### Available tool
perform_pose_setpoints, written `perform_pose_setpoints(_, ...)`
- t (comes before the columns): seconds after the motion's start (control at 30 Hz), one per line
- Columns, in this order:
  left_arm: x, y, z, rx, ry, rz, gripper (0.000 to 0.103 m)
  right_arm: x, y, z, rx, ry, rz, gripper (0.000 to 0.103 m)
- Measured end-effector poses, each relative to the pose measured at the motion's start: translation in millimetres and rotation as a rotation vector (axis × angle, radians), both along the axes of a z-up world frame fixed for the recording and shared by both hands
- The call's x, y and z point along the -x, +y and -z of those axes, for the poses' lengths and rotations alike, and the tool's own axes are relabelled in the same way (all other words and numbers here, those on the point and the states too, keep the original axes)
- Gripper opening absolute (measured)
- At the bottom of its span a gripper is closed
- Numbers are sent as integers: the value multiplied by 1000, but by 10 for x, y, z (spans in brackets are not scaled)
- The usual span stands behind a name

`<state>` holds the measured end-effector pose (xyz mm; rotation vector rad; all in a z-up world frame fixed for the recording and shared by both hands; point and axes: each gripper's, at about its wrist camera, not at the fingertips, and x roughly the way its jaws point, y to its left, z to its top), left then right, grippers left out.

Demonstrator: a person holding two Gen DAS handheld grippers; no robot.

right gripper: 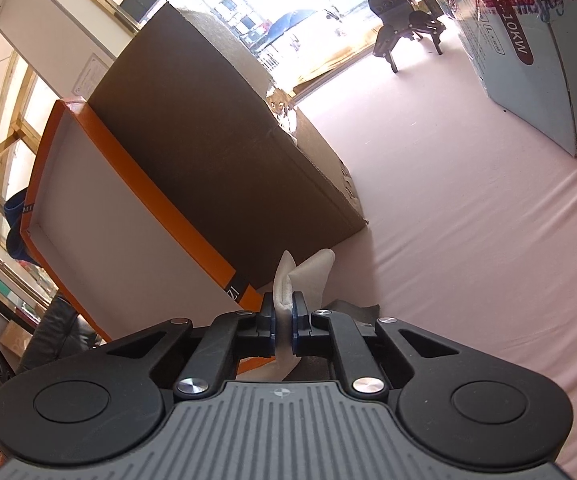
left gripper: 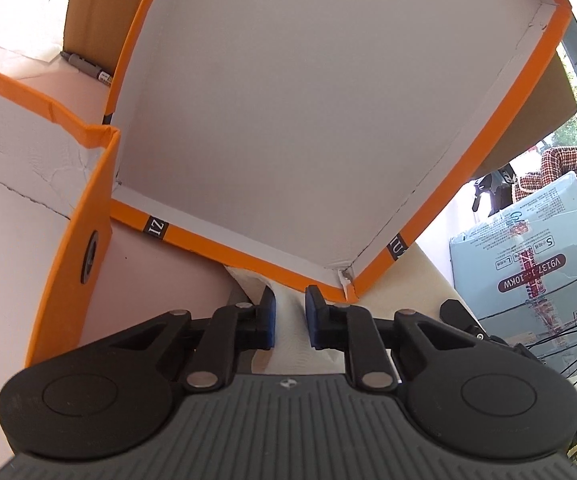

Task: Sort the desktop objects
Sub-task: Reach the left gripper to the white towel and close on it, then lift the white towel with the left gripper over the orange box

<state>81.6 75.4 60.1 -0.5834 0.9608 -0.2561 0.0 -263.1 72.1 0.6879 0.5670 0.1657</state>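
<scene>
A soft white cloth [left gripper: 290, 332] lies folded against the near corner of an orange box lid [left gripper: 288, 120] with a white inside, which leans upright. In the left wrist view my left gripper [left gripper: 290, 300] is shut on a fold of that cloth, its blue pads pressing both sides. In the right wrist view my right gripper [right gripper: 284, 300] is shut on a raised edge of the white cloth [right gripper: 312, 272], beside the orange lid [right gripper: 108, 220]. The cloth's far side is hidden under the lid's corner.
A second orange box [left gripper: 28, 120] stands at the left, with a grey marker [left gripper: 84, 66] behind it. A brown cardboard box [right gripper: 208, 140] backs the lid. A pale blue printed carton [right gripper: 548, 60] stands on the pink tabletop [right gripper: 468, 220]; a spare black gripper [right gripper: 404, 28] sits far off.
</scene>
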Motion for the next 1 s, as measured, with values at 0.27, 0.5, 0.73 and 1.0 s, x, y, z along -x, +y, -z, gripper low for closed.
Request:
perform_pose_setpoints(0.27, 233, -129, -333, -62, -180, -29, 8, 108, 21, -171, -1, -92, -12, 6)
perform_pose_setpoints(0.5, 628, -4, -750, -71, -353, -53, 7, 316, 87, -422, -10, -222, -34, 6)
perform_pose_setpoints(0.73, 956, 438, -1045, -100, -473, -91, 6, 554, 337, -653, 21, -341, -84, 6)
perform_pose_setpoints(1.0, 1202, 1051, -1195, -174, -524, -189, 5, 707, 993, -877, 80, -413, -196, 6)
